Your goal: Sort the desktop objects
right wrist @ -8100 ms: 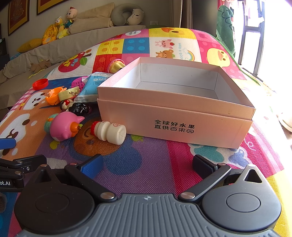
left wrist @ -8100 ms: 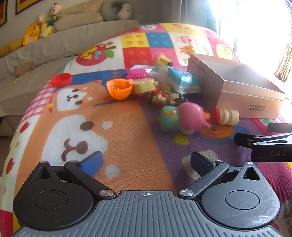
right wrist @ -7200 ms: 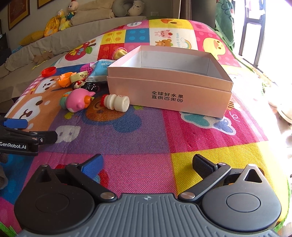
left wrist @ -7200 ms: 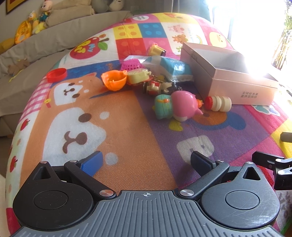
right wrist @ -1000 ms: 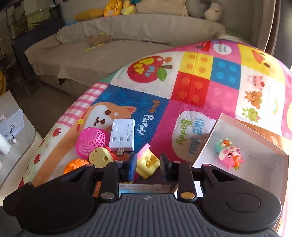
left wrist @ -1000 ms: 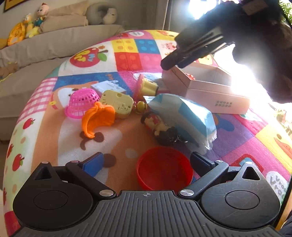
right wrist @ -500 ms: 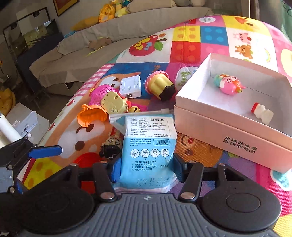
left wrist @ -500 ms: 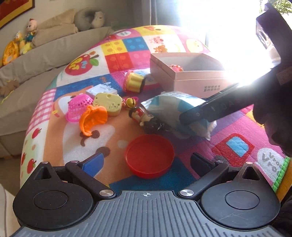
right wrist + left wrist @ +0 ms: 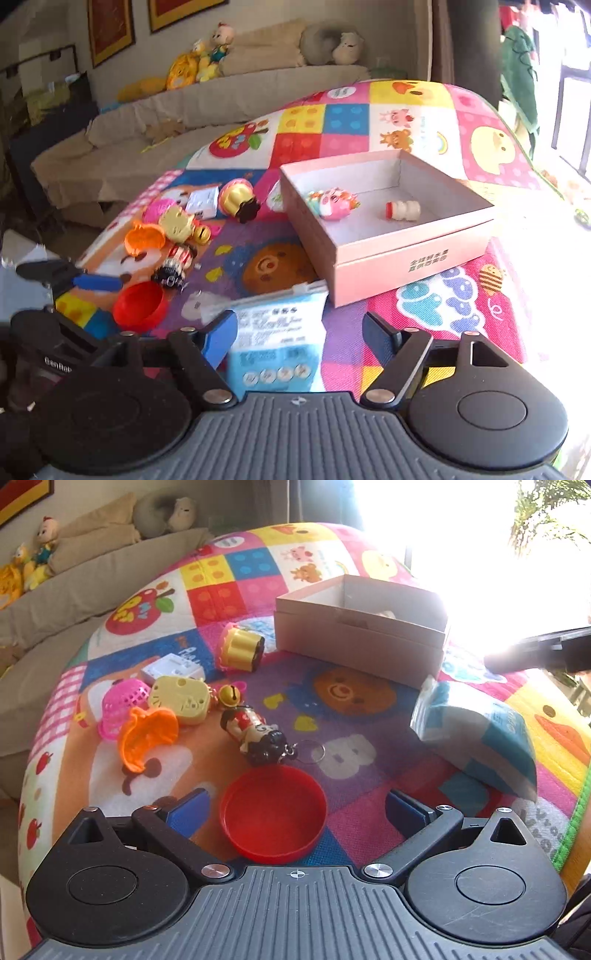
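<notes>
I see a beige sofa [image 9: 192, 107] along the wall with plush toys [image 9: 199, 61] on its back, framed pictures [image 9: 110, 31] above — hard window [image 9: 461, 535] glare at right.

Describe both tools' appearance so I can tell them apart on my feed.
Both match: the left tool and right tool have a ribbed grey body, two black round hubs, black link arms with silver rivets, and blue pads on the fingers. White "GenRo" lettering marks the left tool's side. No cables or sleeves show.
</notes>
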A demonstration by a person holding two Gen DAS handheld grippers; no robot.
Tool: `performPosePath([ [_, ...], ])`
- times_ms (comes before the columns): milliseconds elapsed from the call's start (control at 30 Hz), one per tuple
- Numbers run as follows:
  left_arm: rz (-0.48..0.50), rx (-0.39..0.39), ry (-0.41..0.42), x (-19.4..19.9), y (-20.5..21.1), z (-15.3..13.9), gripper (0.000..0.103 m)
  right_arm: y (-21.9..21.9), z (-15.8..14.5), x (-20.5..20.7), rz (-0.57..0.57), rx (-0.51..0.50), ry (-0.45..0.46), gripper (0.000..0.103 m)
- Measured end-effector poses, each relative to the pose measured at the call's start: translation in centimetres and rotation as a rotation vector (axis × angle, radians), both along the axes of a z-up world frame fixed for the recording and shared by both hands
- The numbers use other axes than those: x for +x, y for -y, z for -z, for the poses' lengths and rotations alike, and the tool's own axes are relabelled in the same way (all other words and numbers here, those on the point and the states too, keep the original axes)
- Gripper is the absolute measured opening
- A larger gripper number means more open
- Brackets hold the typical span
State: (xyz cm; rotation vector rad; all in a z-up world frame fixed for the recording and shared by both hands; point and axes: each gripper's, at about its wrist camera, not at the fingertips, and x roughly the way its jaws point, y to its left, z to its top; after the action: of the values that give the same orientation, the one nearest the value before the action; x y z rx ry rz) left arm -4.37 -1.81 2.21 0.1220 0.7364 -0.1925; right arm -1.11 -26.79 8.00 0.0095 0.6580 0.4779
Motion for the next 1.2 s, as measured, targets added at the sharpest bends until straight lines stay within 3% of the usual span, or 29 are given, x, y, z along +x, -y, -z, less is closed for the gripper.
performPosePath([
  [100,-0.027,-0.028,-0.005,0.4,-0.4,0.1,0.103,1.5,-0.4,3.3,0.126,0.109,-0.001,0.082],
  [200,-0.035,-0.039,-0.016,0.3,-0.6,0.4,0.103,1.0,0.4,6.3,0.179,0.170,-0.050,0.082],
  [267,-0.035,-0.041,-0.012,0.1,-0.9,0.4,0.103,-0.6,1.2,7.6,0.151,0.190,-0.094,0.081],
  [333,-0.044,-0.050,-0.009,0.1,-1.3,0.4,0.103,-2.7,1.5,7.9,0.132,0.184,-0.096,0.089],
  [433,-0.065,-0.053,-0.013,0.2,-1.9,0.5,0.103,-6.0,1.2,7.2,-0.048,0.218,-0.090,0.086],
  [467,-0.070,-0.051,-0.013,0.2,-2.1,0.5,0.103,-6.9,0.8,6.7,-0.085,0.212,-0.074,0.086],
  [533,-0.077,-0.054,-0.008,0.0,-2.5,0.4,0.103,-8.0,-0.6,5.6,-0.097,0.129,0.046,0.086],
  [600,-0.082,-0.066,-0.008,-0.2,-3.0,0.5,0.103,-7.8,-1.7,5.4,0.022,0.005,0.195,0.086],
  [667,-0.089,-0.081,-0.012,-0.2,-3.4,0.8,0.103,-6.3,-1.9,7.0,0.202,-0.117,0.279,0.085],
  [700,-0.093,-0.090,-0.013,-0.1,-3.5,0.9,0.103,-5.4,-1.6,8.2,0.270,-0.157,0.282,0.080],
  [767,-0.097,-0.107,-0.013,0.0,-3.6,1.0,0.103,-3.2,-0.7,11.4,0.385,-0.220,0.218,0.038],
  [800,-0.094,-0.115,-0.010,0.0,-3.5,0.9,0.103,-1.5,0.1,13.3,0.443,-0.234,0.165,0.033],
  [867,-0.084,-0.119,-0.001,-0.1,-3.3,0.7,0.103,0.4,1.5,15.1,0.485,-0.222,0.124,0.034],
  [1000,-0.072,-0.113,0.005,-0.4,-3.0,0.6,0.103,0.5,2.0,14.7,0.378,-0.145,0.068,0.029],
  [1200,-0.073,-0.110,-0.004,-0.6,-2.9,0.8,0.103,-3.8,2.2,11.4,0.220,-0.188,0.114,0.030],
])
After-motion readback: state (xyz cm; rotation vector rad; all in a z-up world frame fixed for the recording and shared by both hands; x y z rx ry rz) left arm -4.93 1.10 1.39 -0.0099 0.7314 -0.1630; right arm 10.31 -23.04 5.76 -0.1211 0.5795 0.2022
